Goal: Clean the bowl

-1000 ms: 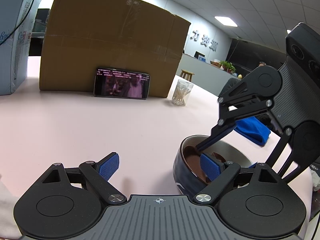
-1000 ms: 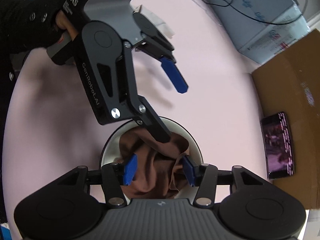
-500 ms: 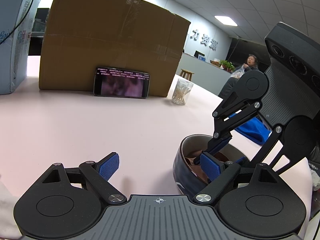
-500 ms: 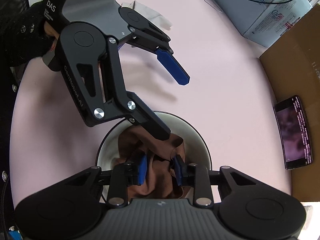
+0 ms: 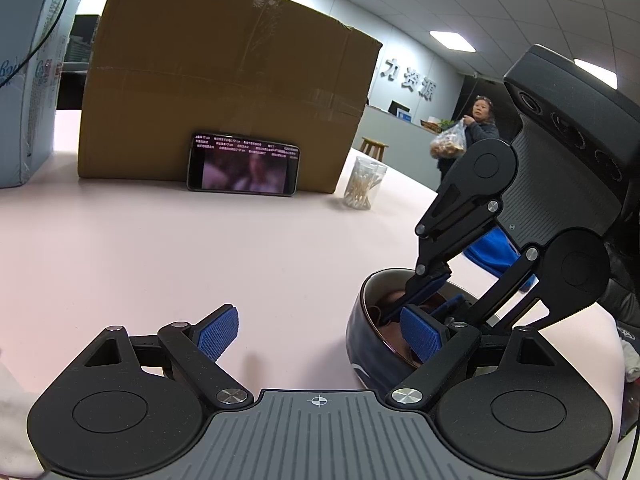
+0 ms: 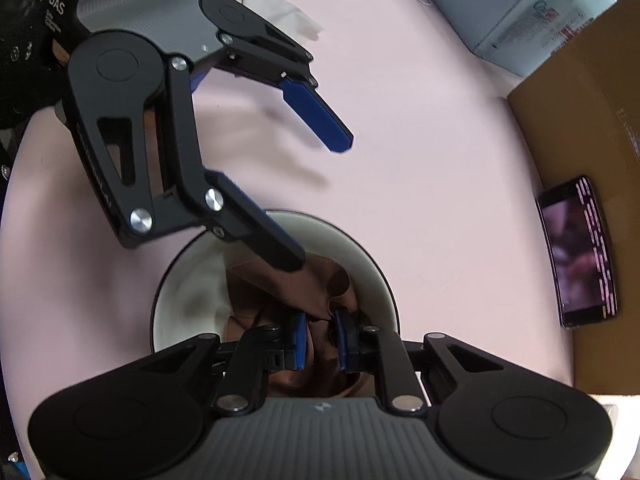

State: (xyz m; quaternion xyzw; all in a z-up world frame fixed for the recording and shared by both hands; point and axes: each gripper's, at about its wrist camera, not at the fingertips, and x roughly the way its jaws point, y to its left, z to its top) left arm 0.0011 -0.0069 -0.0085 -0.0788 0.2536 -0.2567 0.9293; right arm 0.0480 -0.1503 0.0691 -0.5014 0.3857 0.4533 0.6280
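A dark blue bowl (image 5: 366,344) with a cream inside (image 6: 188,280) sits on the pink table. A brown cloth (image 6: 320,284) lies bunched in it. My right gripper (image 6: 319,338) points down into the bowl and is shut on the brown cloth. It also shows in the left wrist view (image 5: 434,300), fingers inside the bowl. My left gripper (image 5: 320,330) is open wide. Its right finger hangs over the bowl's near rim, its left finger is over bare table. In the right wrist view one left finger (image 6: 256,236) crosses above the bowl.
A large cardboard box (image 5: 224,108) stands at the back with a phone (image 5: 243,168) leaning on it. A jar of cotton swabs (image 5: 363,189) is beside it. A pale blue carton (image 5: 24,92) stands far left. A blue cloth (image 5: 494,256) lies behind the bowl. A white tissue (image 6: 276,10) lies near the table edge.
My right gripper has closed from open onto the brown cloth in the bowl and tilted more upright. My left gripper has stayed open beside the bowl.
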